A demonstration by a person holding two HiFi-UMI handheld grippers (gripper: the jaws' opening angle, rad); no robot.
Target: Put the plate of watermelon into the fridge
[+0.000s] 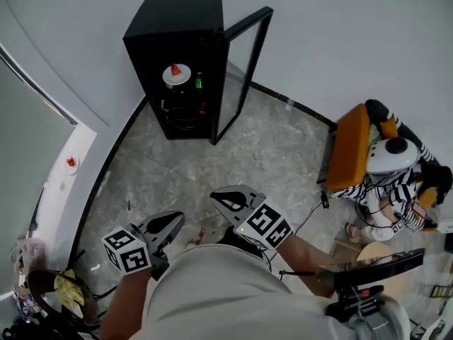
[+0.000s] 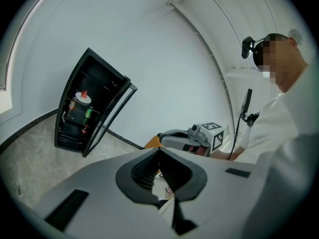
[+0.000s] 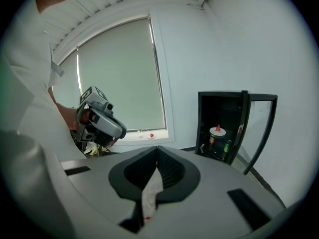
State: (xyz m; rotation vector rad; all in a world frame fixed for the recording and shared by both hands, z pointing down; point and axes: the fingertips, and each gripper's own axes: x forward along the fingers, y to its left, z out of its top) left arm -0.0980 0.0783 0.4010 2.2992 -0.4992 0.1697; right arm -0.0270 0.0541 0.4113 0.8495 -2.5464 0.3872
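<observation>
Left gripper [image 2: 159, 149] has its jaws pressed together at the tips, with nothing between the pads. The right gripper [image 3: 157, 147] stands the same way, jaws together and empty. Seen from the head view, both are held side by side close to the person's body, well apart from the fridge [image 1: 177, 21] and pointing roughly toward its open front, the left gripper [image 1: 177, 219] a little farther from it than the right gripper [image 1: 221, 198].

The fridge is a small black cabinet standing on the grey marbled floor [image 1: 212, 161] against the white wall. Its glass door [image 1: 244, 69] is swung wide open on the fridge's right side.

The plate of watermelon [image 1: 176, 74] sits inside the fridge on the upper shelf, a white round plate with a red wedge standing on it; it also shows in the left gripper view [image 2: 82, 97] and the right gripper view [image 3: 218, 131]. A green can [image 1: 199, 83] stands on the shelf just below and beside the plate.

An orange chair [image 1: 350, 147] loaded with striped soft toys stands well off to the right of the fridge. A white window sill [image 1: 71, 163] runs along the wall to the fridge's left.
</observation>
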